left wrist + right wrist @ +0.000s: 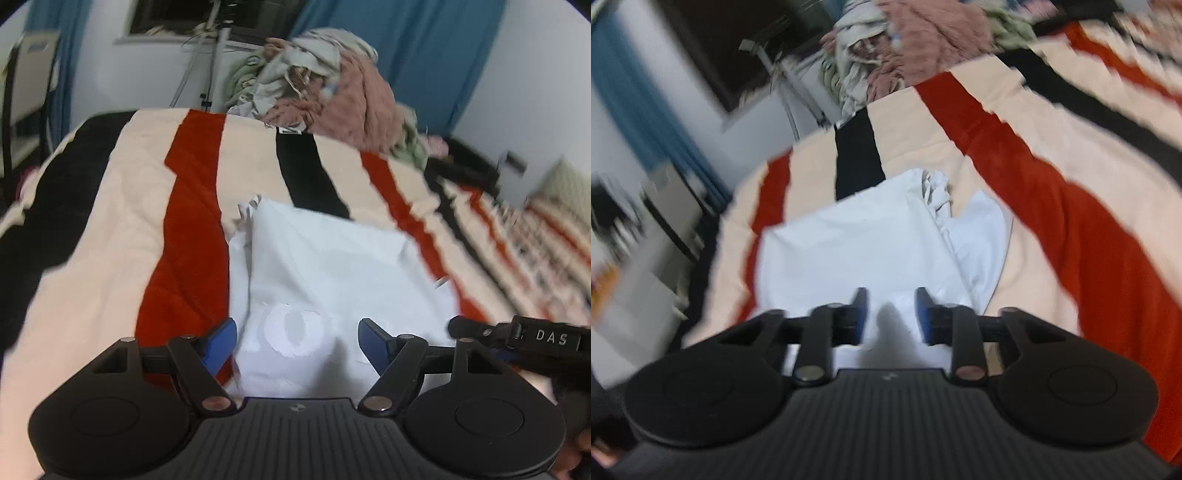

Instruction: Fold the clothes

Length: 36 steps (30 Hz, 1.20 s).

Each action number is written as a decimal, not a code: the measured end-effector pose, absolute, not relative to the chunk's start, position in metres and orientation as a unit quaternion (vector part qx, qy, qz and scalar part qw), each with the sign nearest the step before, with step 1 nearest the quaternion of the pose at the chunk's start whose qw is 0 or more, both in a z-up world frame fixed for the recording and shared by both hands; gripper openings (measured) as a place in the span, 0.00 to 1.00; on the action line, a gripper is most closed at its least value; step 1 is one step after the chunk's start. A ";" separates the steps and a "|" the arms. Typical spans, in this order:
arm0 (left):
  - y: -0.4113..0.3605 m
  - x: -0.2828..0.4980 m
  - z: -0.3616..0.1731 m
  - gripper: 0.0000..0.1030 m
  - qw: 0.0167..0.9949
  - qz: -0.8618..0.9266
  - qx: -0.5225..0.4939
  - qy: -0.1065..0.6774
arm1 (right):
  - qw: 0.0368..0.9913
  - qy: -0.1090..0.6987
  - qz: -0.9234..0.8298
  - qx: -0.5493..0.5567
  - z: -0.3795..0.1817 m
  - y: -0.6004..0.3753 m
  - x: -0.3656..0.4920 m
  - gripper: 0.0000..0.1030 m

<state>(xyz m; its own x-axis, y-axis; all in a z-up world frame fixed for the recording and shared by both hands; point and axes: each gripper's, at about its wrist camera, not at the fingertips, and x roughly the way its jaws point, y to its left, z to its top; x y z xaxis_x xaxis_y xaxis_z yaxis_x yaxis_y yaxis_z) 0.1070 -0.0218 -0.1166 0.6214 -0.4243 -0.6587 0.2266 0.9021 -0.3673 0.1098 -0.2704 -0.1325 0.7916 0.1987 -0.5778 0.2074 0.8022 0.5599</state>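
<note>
White garment (pixel 325 266), folded, flat on striped blanket (pixel 122 221)

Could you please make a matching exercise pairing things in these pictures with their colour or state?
Things:
1. white garment
2. clothes pile
3. curtain
4. left tool

Descriptions:
A. blue
B. open, holding nothing
C. heaped at the bed's far end
D. lying partly folded on the striped blanket

Pairs: 1-D, 2-C, 3-A, 4-B
</note>
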 end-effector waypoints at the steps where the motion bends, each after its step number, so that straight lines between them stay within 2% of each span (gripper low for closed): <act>1: -0.016 0.107 -0.122 0.76 0.881 -0.186 -0.158 0.406 | 0.882 0.318 0.002 0.346 -0.134 -0.275 0.103 0.74; 2: -0.011 0.108 -0.128 0.78 0.869 -0.190 -0.192 0.416 | 0.871 0.313 0.007 0.378 -0.135 -0.279 0.095 0.81; 9: 0.028 0.111 -0.168 0.79 0.752 -0.208 -0.414 0.470 | 0.735 0.336 0.043 0.588 -0.191 -0.295 0.088 0.79; 13: 0.043 0.119 -0.197 0.72 0.687 -0.185 -0.508 0.485 | 0.700 0.328 0.016 0.634 -0.215 -0.300 0.095 0.78; 16: 0.042 0.128 -0.207 0.68 0.683 -0.175 -0.522 0.480 | 0.701 0.318 -0.004 0.638 -0.221 -0.302 0.103 0.68; 18: 0.041 0.130 -0.206 0.64 0.689 -0.173 -0.525 0.469 | 0.709 0.313 -0.013 0.632 -0.222 -0.301 0.109 0.58; 20: 0.041 0.130 -0.205 0.58 0.694 -0.169 -0.523 0.465 | 0.716 0.307 -0.023 0.627 -0.222 -0.301 0.116 0.54; 21: 0.040 0.129 -0.204 0.57 0.696 -0.168 -0.522 0.464 | 0.722 0.305 -0.024 0.620 -0.221 -0.299 0.118 0.46; 24: 0.040 0.128 -0.201 0.51 0.699 -0.165 -0.520 0.463 | 0.735 0.303 -0.023 0.606 -0.215 -0.297 0.116 0.32; 27: 0.038 0.124 -0.191 0.49 0.709 -0.167 -0.511 0.457 | 0.745 0.285 -0.013 0.603 -0.205 -0.298 0.107 0.28; 36: 0.020 0.105 -0.131 0.37 0.708 -0.193 -0.499 0.461 | 0.779 0.247 -0.005 0.576 -0.155 -0.309 0.070 0.26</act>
<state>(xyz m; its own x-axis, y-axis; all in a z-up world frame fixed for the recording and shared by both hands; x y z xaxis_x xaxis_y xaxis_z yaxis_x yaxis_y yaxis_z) 0.1045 0.0201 -0.1307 0.5004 -0.7330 -0.4607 -0.1878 0.4276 -0.8843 0.0701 -0.3086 -0.1546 0.8783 0.2764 -0.3901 0.2919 0.3362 0.8954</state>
